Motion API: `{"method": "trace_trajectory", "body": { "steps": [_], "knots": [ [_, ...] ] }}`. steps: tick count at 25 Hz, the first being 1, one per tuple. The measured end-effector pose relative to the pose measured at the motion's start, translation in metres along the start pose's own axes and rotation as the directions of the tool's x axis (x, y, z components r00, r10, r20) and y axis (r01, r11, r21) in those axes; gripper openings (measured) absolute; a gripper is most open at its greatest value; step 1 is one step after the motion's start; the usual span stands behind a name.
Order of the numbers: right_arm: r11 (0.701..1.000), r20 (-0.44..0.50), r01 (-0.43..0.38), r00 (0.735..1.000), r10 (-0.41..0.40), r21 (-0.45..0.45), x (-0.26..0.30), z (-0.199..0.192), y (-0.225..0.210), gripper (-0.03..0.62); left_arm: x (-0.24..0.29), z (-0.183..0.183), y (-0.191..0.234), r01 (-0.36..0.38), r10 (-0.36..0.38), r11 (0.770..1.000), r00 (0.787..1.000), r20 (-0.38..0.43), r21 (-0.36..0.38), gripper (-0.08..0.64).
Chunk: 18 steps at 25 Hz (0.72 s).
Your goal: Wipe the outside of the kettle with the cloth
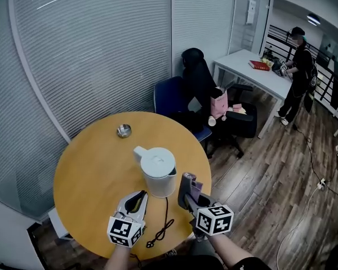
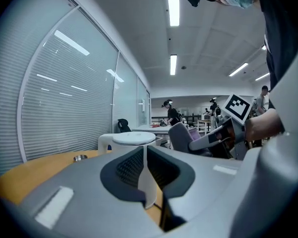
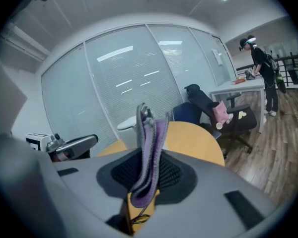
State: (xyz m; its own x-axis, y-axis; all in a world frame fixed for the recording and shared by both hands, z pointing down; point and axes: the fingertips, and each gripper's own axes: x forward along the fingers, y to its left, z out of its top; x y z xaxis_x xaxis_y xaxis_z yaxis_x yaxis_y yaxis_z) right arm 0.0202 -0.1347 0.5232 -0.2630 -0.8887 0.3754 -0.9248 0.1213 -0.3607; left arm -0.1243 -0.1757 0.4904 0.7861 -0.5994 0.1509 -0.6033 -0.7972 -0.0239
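On the round tabletop (image 1: 90,167), the kettle (image 1: 159,170) stood upright, its near side between the two jaw tips. The right hand-held gripper (image 1: 187,189) was clamped on the folded purple cloth (image 1: 196,185), held edge-up just beside the kettle's right flank, so the kettle lay ahead and to its left. The left hand-held gripper (image 1: 141,197) was closed on nothing, just short of the kettle's near-left side.

kettle (image 1: 159,173) on table (image 1: 96,173) | dish (image 1: 124,130) behind it | cord (image 1: 164,224) before it | cloth (image 3: 151,148) in right tongs (image 1: 187,185), kettle's right
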Motion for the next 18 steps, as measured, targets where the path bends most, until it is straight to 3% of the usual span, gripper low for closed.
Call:
{"method": "trace_trajectory", "body": {
  "steps": [6, 10, 14, 18],
  "knots": [
    [1.0, 0.027, 0.003, 1.0, -0.003, 0.003, 0.016, 0.015, -0.011, 0.08, 0.024, 0.021, 0.003, 0.014, -0.018, 0.994, 0.999, 0.036, 0.107, 0.015],
    [1.0, -0.007, -0.027, 1.0, 0.027, -0.01, 0.031, 0.018, -0.019, 0.08, 0.038, 0.027, 0.003, -0.001, -0.003, 0.98, 1.0, 0.018, 0.199, 0.018],
    [0.997, -0.04, -0.072, 0.997, 0.072, -0.006, 0.048, 0.02, -0.021, 0.081, 0.049, 0.027, 0.002, -0.006, 0.011, 0.961, 1.0, -0.015, 0.276, 0.12],
    [0.994, -0.054, -0.112, 0.992, 0.111, -0.006, 0.058, 0.025, -0.023, 0.08, 0.06, 0.017, -0.003, 0.008, 0.016, 0.944, 0.997, -0.07, 0.33, 0.173]
  ]
}}
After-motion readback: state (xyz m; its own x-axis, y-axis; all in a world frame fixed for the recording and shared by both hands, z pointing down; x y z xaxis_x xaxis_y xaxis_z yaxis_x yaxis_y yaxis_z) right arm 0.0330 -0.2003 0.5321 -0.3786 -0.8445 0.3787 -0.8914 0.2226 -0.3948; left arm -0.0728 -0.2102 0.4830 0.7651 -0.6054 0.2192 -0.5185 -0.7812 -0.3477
